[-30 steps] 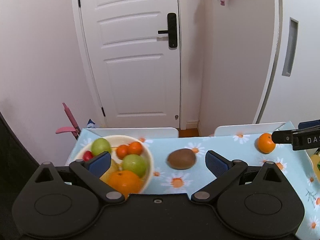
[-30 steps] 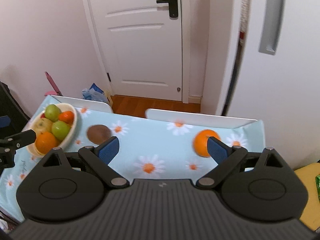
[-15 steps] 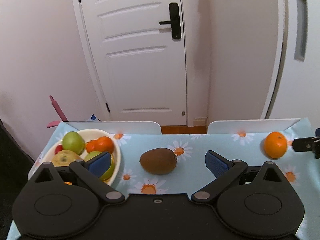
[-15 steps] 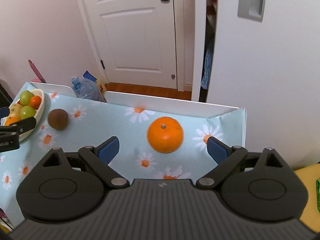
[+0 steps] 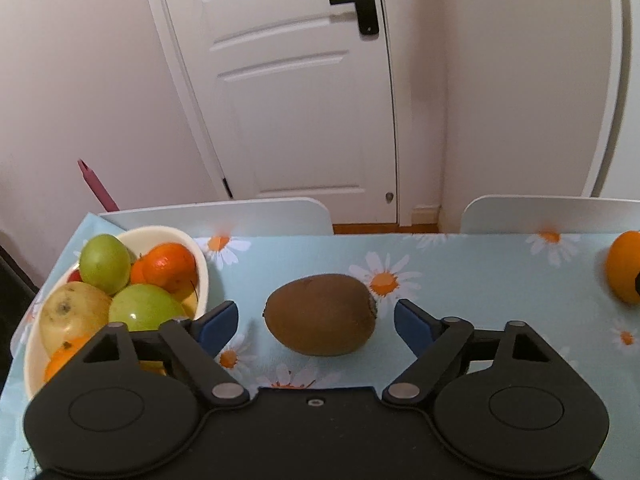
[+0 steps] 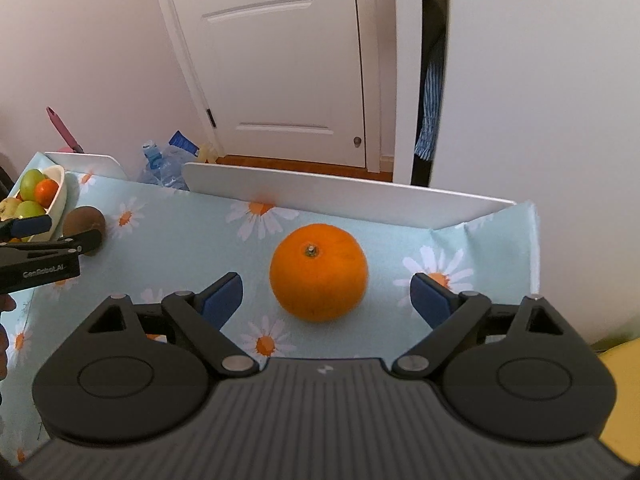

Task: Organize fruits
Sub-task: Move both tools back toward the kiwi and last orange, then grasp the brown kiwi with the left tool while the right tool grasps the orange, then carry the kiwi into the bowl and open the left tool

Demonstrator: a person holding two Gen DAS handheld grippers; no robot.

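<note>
A brown kiwi (image 5: 321, 314) lies on the daisy tablecloth between the open fingers of my left gripper (image 5: 316, 322), not gripped. A cream bowl (image 5: 202, 268) at the left holds green apples, oranges and a yellow pear. An orange (image 6: 318, 272) sits on the cloth between the open fingers of my right gripper (image 6: 326, 296), not gripped. The orange also shows at the right edge of the left wrist view (image 5: 624, 266). The kiwi (image 6: 85, 220), the bowl (image 6: 60, 194) and the left gripper (image 6: 48, 236) show at the left of the right wrist view.
White chair backs (image 5: 224, 216) (image 6: 340, 196) stand along the table's far edge. A white door (image 5: 288, 80) is behind. Plastic bottles (image 6: 162, 162) sit on the floor beyond the table. The table's right edge (image 6: 534, 248) is near the orange.
Both grippers moved forward and lower. The kiwi came between the left fingers and the orange between the right fingers. Both stayed open.
</note>
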